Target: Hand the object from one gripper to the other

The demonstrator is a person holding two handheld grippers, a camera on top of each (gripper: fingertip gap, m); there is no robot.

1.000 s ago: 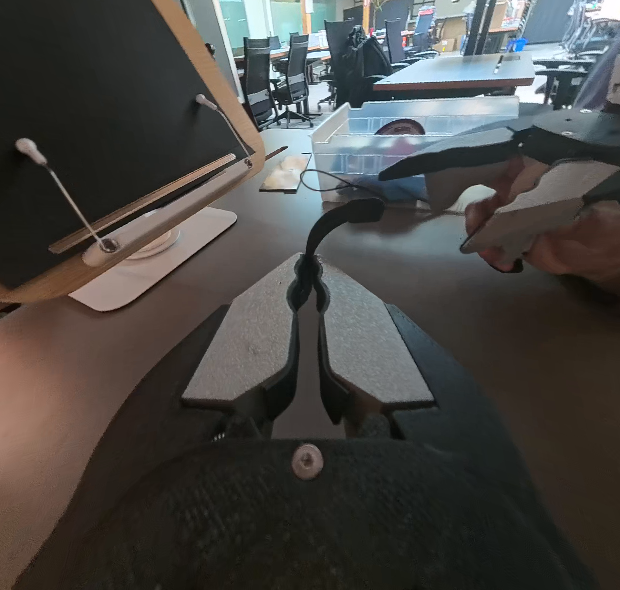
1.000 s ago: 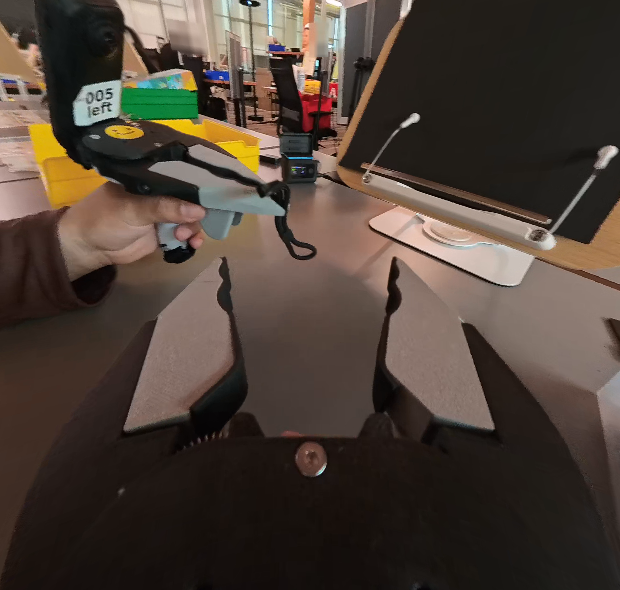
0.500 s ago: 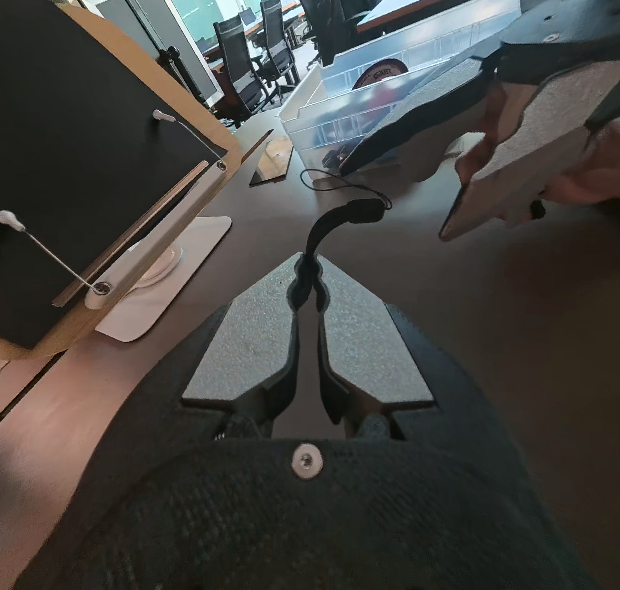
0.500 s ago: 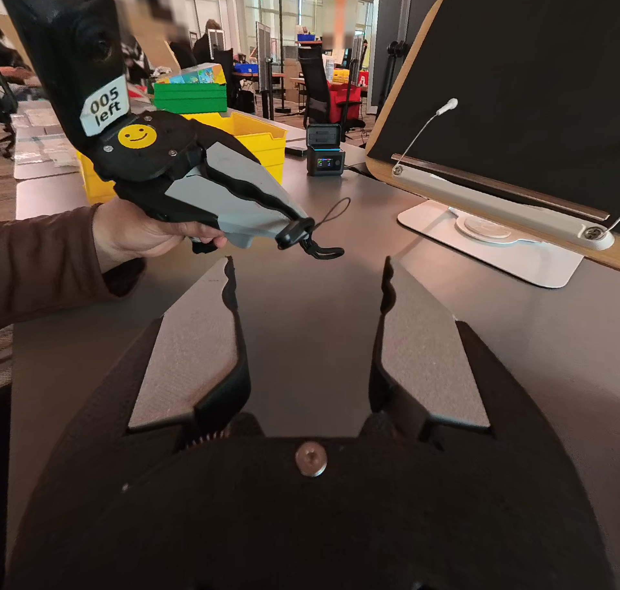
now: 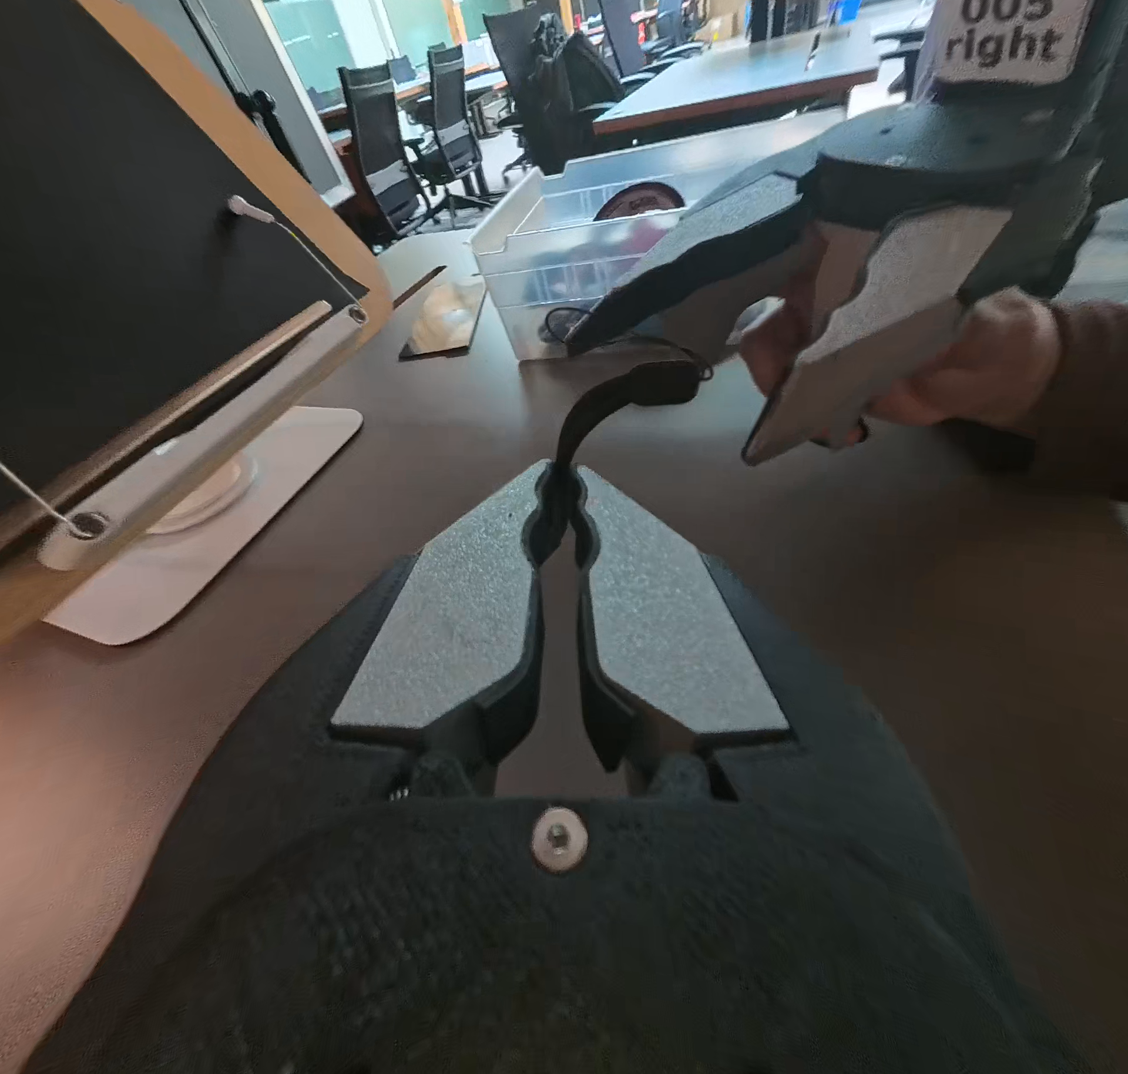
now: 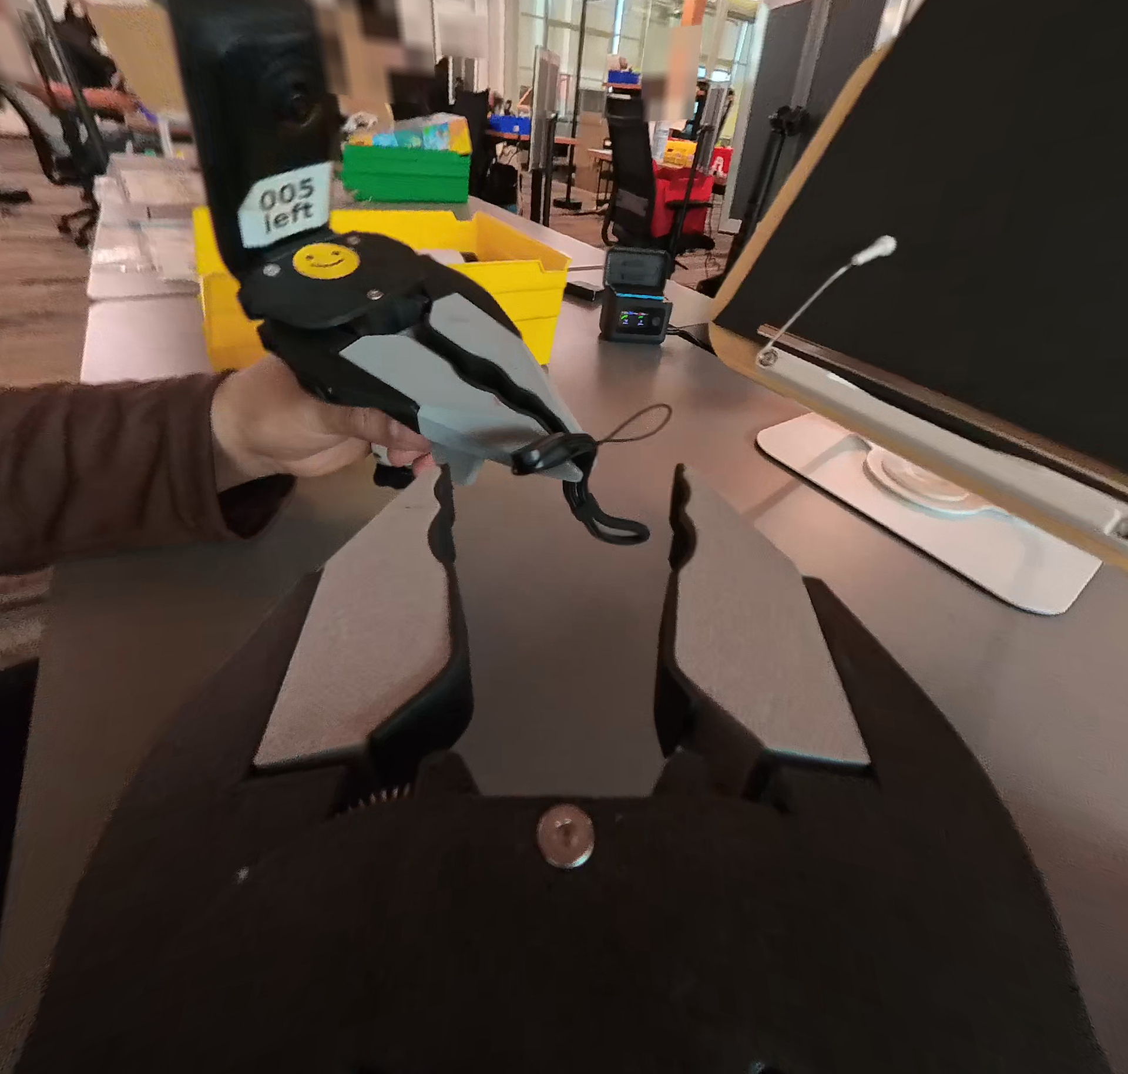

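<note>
A black wrist strap [image 5: 610,397] with a thin cord loop at its end sticks out of my left gripper [image 5: 561,477], which is shut on it above the dark table. In the left wrist view my right gripper [image 5: 659,401] is open, and its two fingers stand on either side of the strap's thick end without touching it. In the right wrist view my right gripper [image 6: 560,480] is open and empty. The left gripper [image 6: 564,465] points in from the left, with the strap [image 6: 604,526] hanging between my right fingertips.
A tilted black board on a wood-edged stand [image 5: 152,220] with a white base [image 5: 244,495] stands close on one side. A clear plastic bin [image 5: 549,239] and a flat dark plate [image 5: 445,324] lie behind. A yellow bin [image 6: 488,275] and a small black device [image 6: 635,300] sit farther back. Both grippers' tips are close together, under 4 cm apart.
The two grippers have come closer together. The strap now hangs between my open right fingers. The left gripper stays shut on the strap and the right stays open.
</note>
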